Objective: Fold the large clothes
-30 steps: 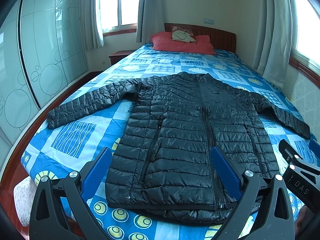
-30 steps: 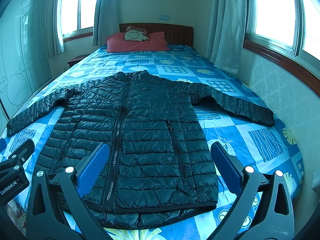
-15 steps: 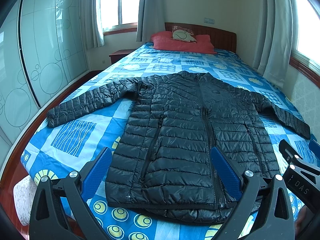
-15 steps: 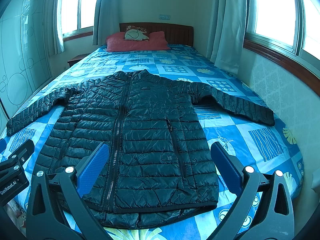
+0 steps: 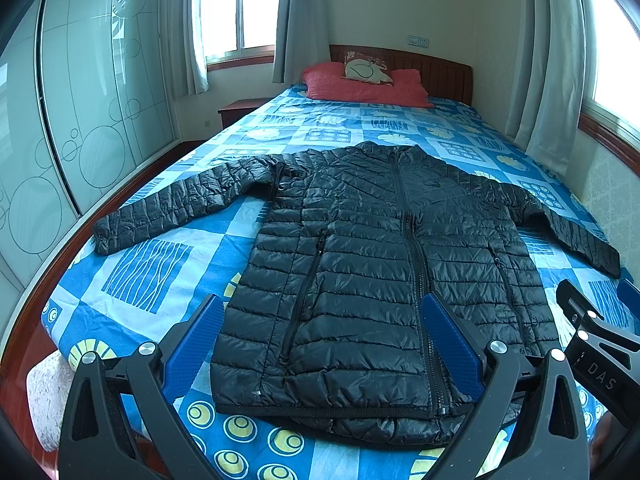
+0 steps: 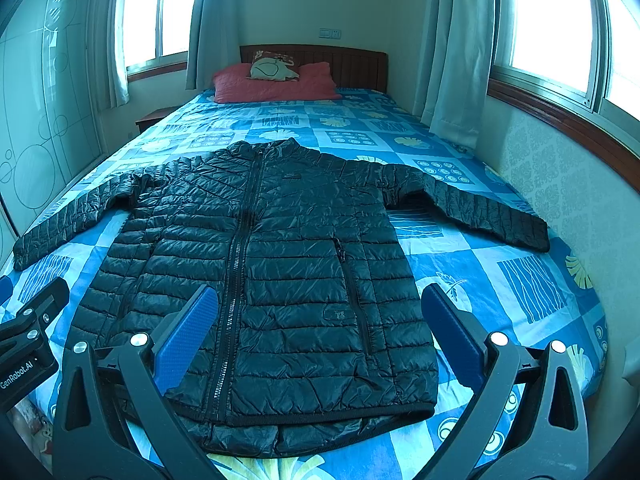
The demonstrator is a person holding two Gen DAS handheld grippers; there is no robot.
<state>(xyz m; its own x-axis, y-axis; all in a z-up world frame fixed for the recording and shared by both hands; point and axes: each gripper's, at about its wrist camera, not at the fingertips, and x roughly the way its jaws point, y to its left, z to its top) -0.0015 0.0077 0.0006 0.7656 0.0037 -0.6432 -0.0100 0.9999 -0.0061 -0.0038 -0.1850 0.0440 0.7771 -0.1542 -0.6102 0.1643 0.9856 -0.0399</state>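
On the bed [image 5: 168,276], ahead of both grippers, the jacket [image 5: 372,280] lies flat, hem nearest, collar away. Left gripper [image 5: 324,344] and right gripper [image 6: 320,332] gape wide, empty, seemingly equally near.

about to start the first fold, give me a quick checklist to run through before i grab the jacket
1. Jacket lies flat, front up: ok.
2. Zip closed down the front: ok.
3. Both sleeves spread out, left sleeve, right sleeve: ok.
4. Left gripper open, nothing in it: ok.
5. Right gripper open, nothing in it: ok.
6. Hem flat: not ok, the back layer sticks out below the front edge.
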